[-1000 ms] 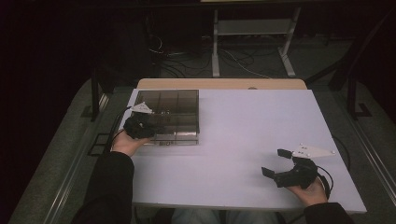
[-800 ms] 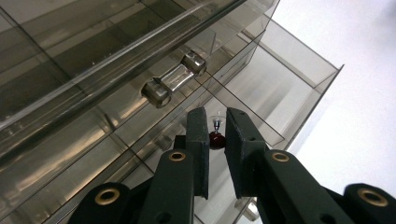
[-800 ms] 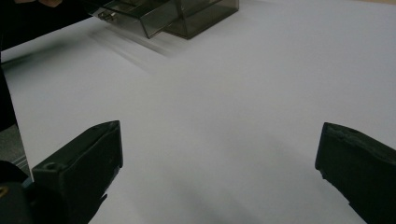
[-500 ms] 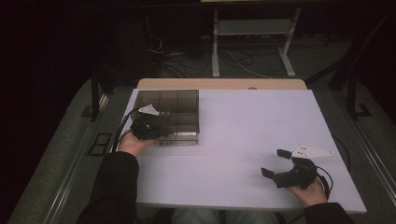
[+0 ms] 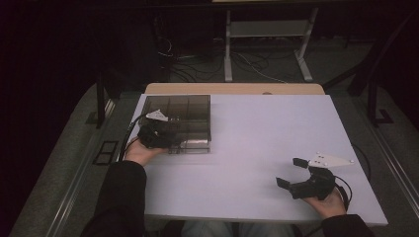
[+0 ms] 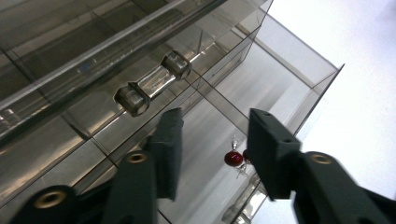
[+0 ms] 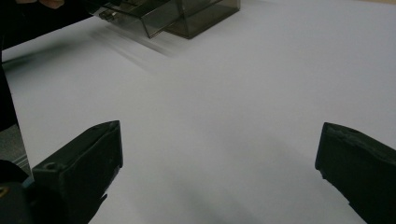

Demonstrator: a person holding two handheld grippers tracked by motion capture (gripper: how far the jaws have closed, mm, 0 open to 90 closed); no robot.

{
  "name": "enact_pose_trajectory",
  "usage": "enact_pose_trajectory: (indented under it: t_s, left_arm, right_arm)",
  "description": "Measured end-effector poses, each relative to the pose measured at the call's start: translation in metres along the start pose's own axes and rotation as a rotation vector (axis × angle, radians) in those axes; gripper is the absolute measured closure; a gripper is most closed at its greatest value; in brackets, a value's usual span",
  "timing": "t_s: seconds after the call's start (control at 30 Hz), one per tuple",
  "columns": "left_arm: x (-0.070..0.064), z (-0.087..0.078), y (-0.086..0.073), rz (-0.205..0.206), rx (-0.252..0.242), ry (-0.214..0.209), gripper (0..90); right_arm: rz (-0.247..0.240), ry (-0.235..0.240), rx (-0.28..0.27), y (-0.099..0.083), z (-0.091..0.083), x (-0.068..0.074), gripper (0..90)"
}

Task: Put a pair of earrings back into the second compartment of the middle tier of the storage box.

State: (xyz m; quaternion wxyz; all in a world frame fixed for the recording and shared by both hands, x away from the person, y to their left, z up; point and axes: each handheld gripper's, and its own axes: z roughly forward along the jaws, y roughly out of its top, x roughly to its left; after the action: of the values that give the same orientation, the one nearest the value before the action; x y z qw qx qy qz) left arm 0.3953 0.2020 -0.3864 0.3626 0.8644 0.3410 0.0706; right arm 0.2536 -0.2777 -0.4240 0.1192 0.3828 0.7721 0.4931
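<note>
Dim room; light falls mainly on the white table [image 5: 257,148], leaving the floor toward 12 o'clock nearly black. High view soft and grainy. In the left gripper view, glare streaks the clear plastic organizer [image 6: 140,70], with overexposed table at 2 o'clock. In the right gripper view, the near jaws are defocused; the organizer at 11 o'clock is motion-blurred, with soft shadows below.

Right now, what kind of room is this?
Probably a lab or workshop set up for recording. A white table stands on grey carpet in the dark, cables trail on the floor behind it, and a hand-held gripper waits beside a clear drawer box.
</note>
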Motion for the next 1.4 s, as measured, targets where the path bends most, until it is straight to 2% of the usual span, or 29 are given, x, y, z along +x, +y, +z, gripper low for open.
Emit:
enact_pose_trajectory:
  t_s: [0.37,0.53,0.63,0.73,1.0,1.2,1.4]
  left_arm:
    - [-0.018,-0.014,0.005,-0.017,-0.115,-0.069,22.7]
    - [-0.031,-0.021,0.007,-0.020,-0.184,-0.057,8.3]
    - [-0.040,-0.023,0.006,-0.019,-0.207,-0.061,0.4]
    - [-0.049,-0.026,0.003,0.008,-0.225,-0.042,0.0]
    - [-0.075,-0.030,-0.007,0.056,-0.275,-0.053,0.0]
    - [-0.085,-0.024,-0.020,0.056,-0.319,-0.053,0.0]
    - [-0.089,-0.017,-0.033,0.041,-0.334,-0.039,0.0]
  right_arm:
    - [0.007,0.003,-0.008,0.001,0.000,-0.001,0.4]
    - [0.013,0.005,-0.012,0.001,0.000,-0.001,0.4]
    - [0.013,0.005,-0.013,0.001,0.000,-0.001,0.4]
    - [0.013,0.005,-0.013,0.001,0.000,-0.002,0.4]
    - [0.016,0.004,-0.012,0.001,0.000,-0.001,0.4]
    - [0.013,0.005,-0.008,0.001,0.000,-0.001,0.4]
    - [0.014,0.007,-0.005,0.000,0.001,0.000,0.4]
